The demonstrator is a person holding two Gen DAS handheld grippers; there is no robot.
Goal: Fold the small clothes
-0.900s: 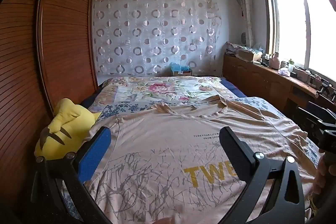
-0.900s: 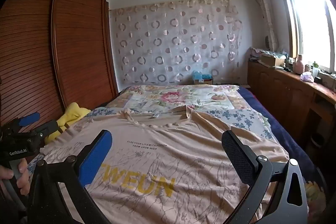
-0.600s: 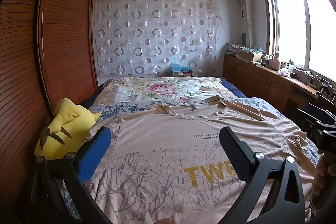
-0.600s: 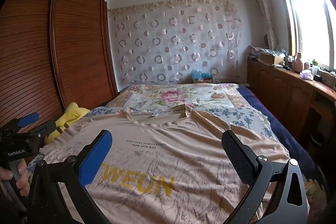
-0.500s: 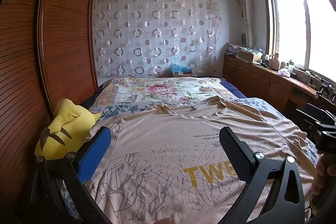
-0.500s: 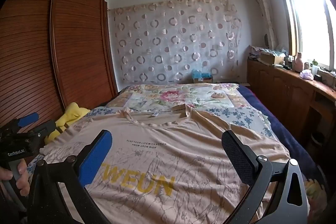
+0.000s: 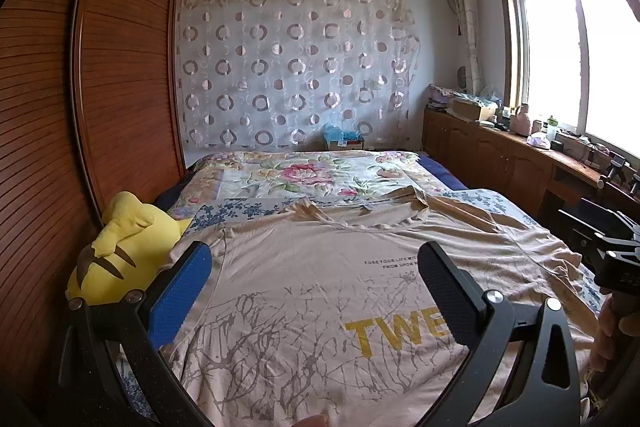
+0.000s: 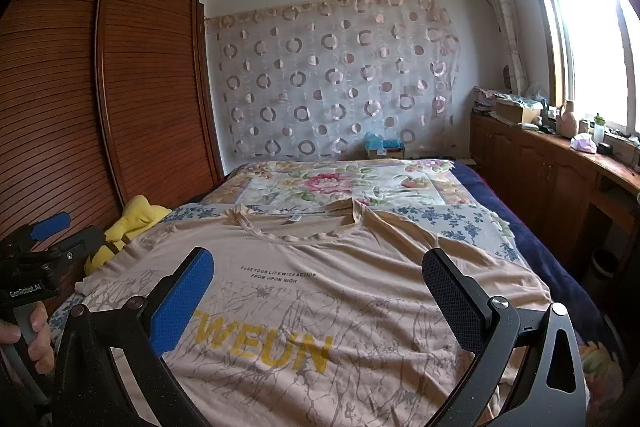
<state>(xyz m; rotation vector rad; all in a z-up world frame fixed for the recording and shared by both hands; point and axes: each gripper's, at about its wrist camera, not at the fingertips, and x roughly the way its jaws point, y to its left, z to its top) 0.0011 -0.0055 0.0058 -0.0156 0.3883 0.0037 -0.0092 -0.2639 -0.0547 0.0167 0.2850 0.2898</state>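
Since the beige T-shirt (image 8: 320, 291) lies spread flat, print up, across the bed (image 8: 460, 223), ready for a first fold, the left tongs (image 7: 310, 297) and right tongs (image 8: 318, 301) hover above it, gaping wide and empty.

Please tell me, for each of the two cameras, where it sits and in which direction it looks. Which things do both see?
Left wrist: sits on the left gripper, open, looking along the bed toward the circle-patterned curtain; a hand shows at the right edge.
Right wrist: sits on the right gripper, open, facing the same way; the left gripper and its hand show at the left edge.
Shared: the beige T-shirt lying flat, the yellow plush toy, the wardrobe.
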